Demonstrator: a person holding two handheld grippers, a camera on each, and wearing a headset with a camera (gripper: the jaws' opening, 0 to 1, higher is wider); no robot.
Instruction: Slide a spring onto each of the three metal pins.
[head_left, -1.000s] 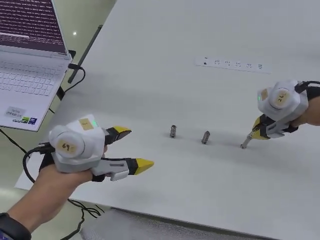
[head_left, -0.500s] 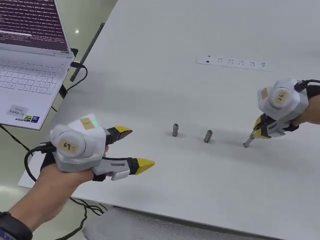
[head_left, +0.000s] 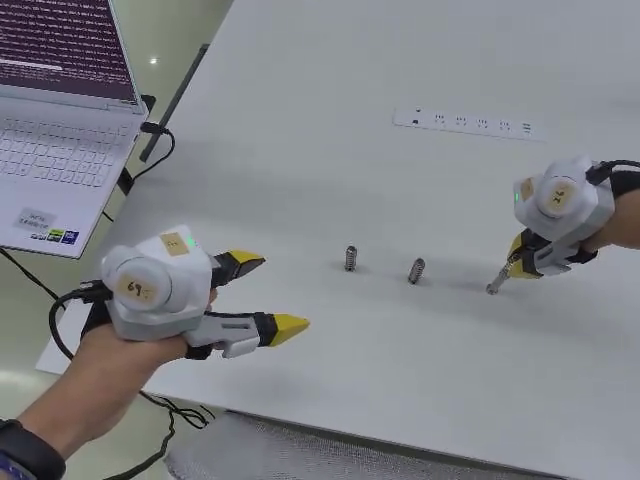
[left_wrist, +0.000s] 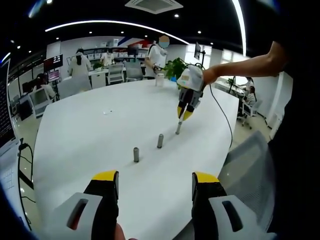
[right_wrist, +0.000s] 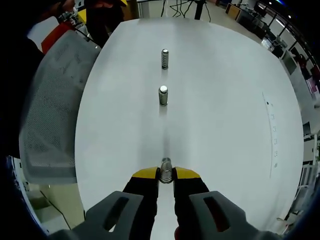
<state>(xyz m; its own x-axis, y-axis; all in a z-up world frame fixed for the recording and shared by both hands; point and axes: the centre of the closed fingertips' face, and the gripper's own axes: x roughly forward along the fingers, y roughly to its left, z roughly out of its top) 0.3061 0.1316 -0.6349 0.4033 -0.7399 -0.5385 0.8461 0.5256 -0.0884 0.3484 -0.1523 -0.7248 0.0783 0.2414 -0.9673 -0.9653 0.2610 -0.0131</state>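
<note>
Right tongs were clenched on the third spring, held tilted at the tabletop and in line with the sprung middle pin and end pin. Left tongs were released, well apart. Risk: the tilt could jam the coil or topple its pin.

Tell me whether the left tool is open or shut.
Open. The left tool has its yellow-tipped jaws wide apart, with bare table showing between them.
</note>
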